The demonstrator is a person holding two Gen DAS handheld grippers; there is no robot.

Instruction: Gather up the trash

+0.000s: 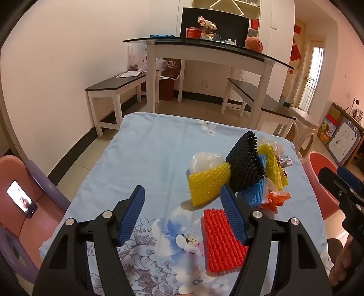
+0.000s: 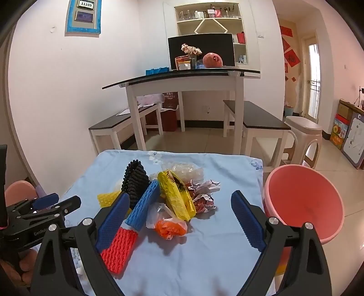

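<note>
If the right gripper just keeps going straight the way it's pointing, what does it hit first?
Probably the orange plastic bag, lying between the open fingers of the right gripper, with the yellow bag just behind. Depth is hard to judge.

White plaster walls (image 2: 45, 91) meet a pale tiled floor (image 2: 195, 139). At twelve o'clock stands a white-legged dining table with a dark glass top (image 2: 182, 76), flanked by two dark-topped white benches (image 2: 261, 116). A built-in white shelf unit (image 2: 208, 20) rises behind. Daylight enters a barred door (image 2: 314, 79) at two o'clock.
</note>
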